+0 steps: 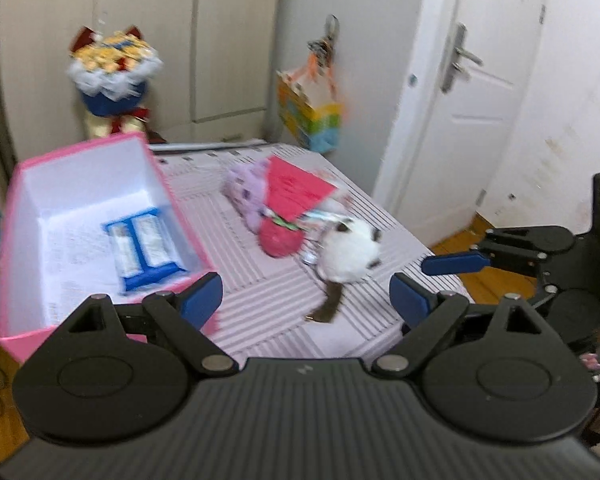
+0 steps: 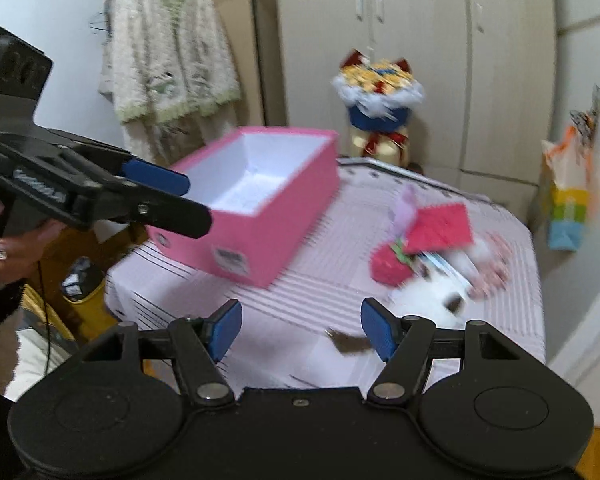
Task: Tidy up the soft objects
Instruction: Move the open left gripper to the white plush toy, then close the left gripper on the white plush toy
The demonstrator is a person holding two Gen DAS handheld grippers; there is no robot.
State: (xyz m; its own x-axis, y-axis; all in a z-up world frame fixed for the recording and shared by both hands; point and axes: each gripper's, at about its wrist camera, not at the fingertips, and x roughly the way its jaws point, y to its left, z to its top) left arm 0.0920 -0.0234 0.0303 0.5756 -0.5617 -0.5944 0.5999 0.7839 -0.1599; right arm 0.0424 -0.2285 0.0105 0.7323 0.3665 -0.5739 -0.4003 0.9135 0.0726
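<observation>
1. A pink cardboard box (image 1: 96, 236) with a white inside stands open at the left of a table under a pale striped cloth (image 1: 268, 316). A blue-and-white packet (image 1: 144, 252) lies on its floor, so it seems to be the bin for collecting.
2. The soft things lie heaped at the middle right, well apart from the box: a white plush toy with dark patches (image 1: 350, 254) nearest, a red strawberry-shaped plush (image 1: 280, 242) behind it, a lilac plush (image 1: 246, 192) farthest, and a flat red card (image 1: 296, 190) resting on top.
3. The left gripper (image 1: 306, 298) has its blue pads wide apart and empty, hanging over the near edge.
4. The right gripper (image 2: 302, 330) is likewise parted and empty, just short of the white toy, probably to pick it first.
</observation>
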